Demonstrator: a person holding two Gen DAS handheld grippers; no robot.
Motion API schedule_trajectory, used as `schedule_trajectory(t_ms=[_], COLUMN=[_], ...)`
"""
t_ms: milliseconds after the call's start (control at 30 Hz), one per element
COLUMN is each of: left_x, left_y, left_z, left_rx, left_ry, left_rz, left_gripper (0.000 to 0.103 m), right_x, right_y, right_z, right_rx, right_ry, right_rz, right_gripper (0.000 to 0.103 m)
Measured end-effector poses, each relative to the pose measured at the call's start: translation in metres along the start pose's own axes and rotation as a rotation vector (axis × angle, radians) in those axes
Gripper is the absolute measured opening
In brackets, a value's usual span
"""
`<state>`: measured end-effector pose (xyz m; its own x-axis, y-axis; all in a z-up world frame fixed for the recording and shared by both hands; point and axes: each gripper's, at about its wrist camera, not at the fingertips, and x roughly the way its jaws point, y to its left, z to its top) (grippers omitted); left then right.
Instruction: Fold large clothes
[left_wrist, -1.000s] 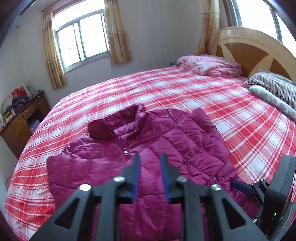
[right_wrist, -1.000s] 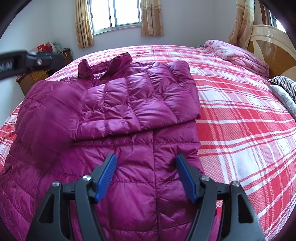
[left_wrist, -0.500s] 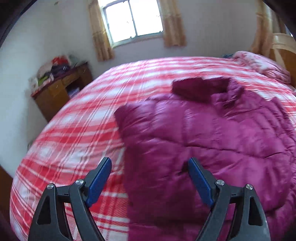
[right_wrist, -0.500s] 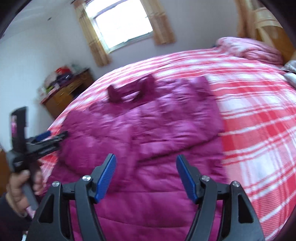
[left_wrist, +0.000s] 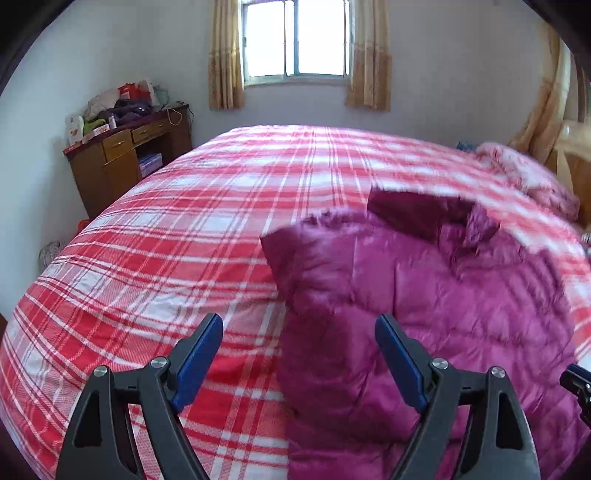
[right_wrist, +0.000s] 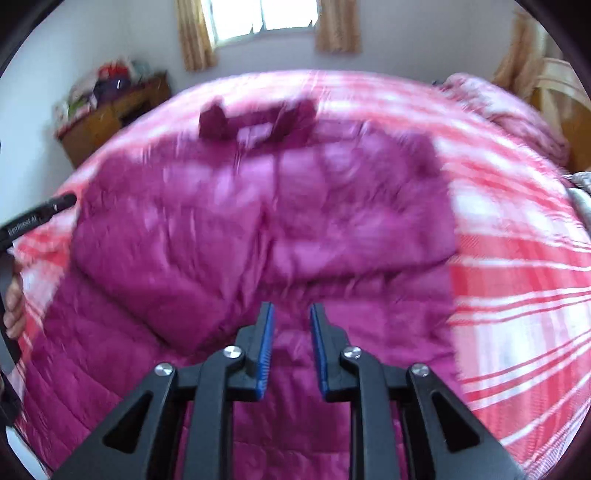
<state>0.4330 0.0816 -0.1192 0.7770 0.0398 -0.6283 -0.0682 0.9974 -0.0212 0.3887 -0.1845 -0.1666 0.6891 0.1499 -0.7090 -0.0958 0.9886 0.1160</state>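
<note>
Only the left claw (right_wrist: 55, 205) (wide) bears blurred white lettering; the right claw (right_wrist: 291, 325) is closing on nothing.

Both wrist views look down, close over the jacket (left_wrist: 424, 295) and bed (left_wrist: 184, 240).

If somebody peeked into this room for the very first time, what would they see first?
A big puffy magenta jacket lying on the bed with its sleeves folded over its front. Under it the red and white checked bedspread covers the whole bed. Behind the bed, a bright window with yellow curtains sits in the far wall, and a cluttered wooden desk stands in the left corner.
</note>
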Motion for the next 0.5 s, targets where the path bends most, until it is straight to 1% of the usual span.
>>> schedule_trajectory(t_ms=[33, 100, 167, 200, 233, 267, 333, 400, 467, 500], left_x=[0.000, 0.007, 0.021, 0.027, 0.037, 0.045, 0.061, 0.073, 0.087, 0.092], left_y=[-0.002, -0.010, -0.022, -0.025, -0.030, -0.032, -0.033, -0.028, -0.021, -0.018], left_z=[0.007, 0.018, 0.023, 0.023, 0.023, 0.022, 0.016, 0.008, 0.000, -0.003], left_rx=[-0.014, -0.018, -0.017, -0.011, -0.007, -0.008, -0.011, -0.026, -0.051, -0.071], left_ry=[-0.010, 0.002, 0.024, 0.042, 0.067, 0.081, 0.118, 0.150, 0.187, 0.200], left_rz=[-0.019, -0.056, -0.096, -0.111, -0.107, -0.087, -0.070, -0.051, -0.056, -0.073], left_gripper=[0.085, 0.085, 0.085, 0.085, 0.085, 0.085, 0.085, 0.085, 0.085, 0.085], right_x=[-0.005, -0.009, 0.000, 0.009, 0.021, 0.033, 0.050, 0.060, 0.066, 0.071], right_y=[0.002, 0.013, 0.030, 0.036, 0.041, 0.046, 0.053, 0.053, 0.050, 0.049], right_z=[0.007, 0.022, 0.035, 0.040, 0.044, 0.046, 0.047, 0.038, 0.033, 0.030], right_rx=[0.012, 0.015, -0.008, -0.006, 0.005, 0.011, -0.002, -0.009, -0.010, -0.016], right_ry=[-0.028, -0.069, -0.067, -0.048, -0.022, 0.000, 0.021, 0.042, 0.054, 0.060], right_rz=[0.016, 0.073, 0.124, 0.155, 0.185, 0.189, 0.165, 0.140, 0.122, 0.116], right_gripper=[0.037, 0.049, 0.049, 0.047, 0.043, 0.041, 0.040, 0.040, 0.037, 0.034])
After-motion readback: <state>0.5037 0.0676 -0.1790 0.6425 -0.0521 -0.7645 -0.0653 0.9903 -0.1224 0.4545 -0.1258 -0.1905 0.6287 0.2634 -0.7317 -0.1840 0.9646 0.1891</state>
